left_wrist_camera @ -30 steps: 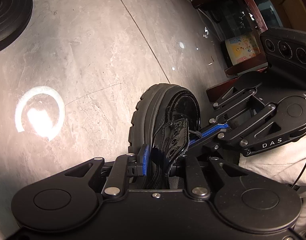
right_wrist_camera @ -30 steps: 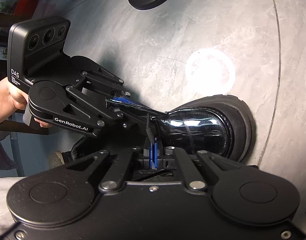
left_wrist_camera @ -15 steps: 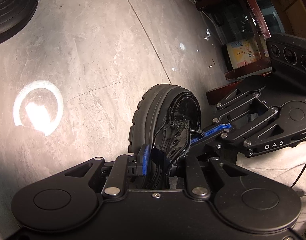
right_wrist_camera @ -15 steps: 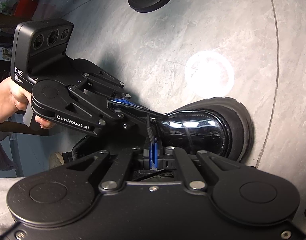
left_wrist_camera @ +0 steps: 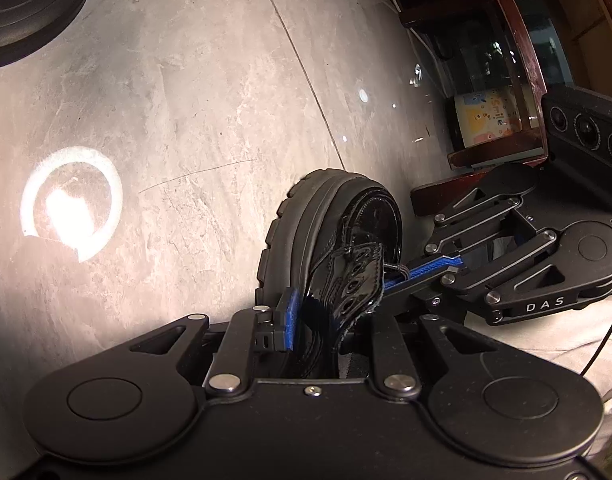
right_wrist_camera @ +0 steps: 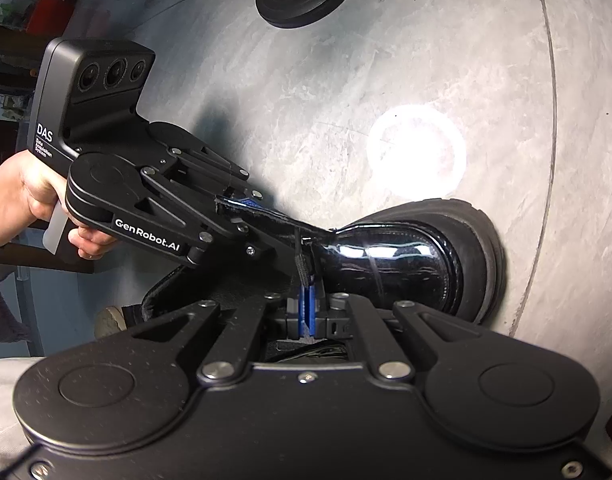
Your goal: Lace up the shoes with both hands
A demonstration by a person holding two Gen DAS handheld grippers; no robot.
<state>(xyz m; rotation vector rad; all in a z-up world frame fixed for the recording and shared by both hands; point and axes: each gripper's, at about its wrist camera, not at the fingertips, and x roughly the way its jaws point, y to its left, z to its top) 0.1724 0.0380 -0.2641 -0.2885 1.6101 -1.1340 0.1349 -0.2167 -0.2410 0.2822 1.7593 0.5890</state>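
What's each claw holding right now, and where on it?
Left claw: shut on the shoe's eyelet flap. Right claw: shut on the black lace, near its end.

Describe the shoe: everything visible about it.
The shoe is glossy black, patent-looking, with a thick ridged sole and a rounded toe pointing away from both cameras. It lies on the grey floor, tipped onto its side. The left gripper is shut on its eyelet flap, whose eyelets look empty. The right gripper is shut on a thin black lace coming out near the flap's base. The rear is mostly hidden.
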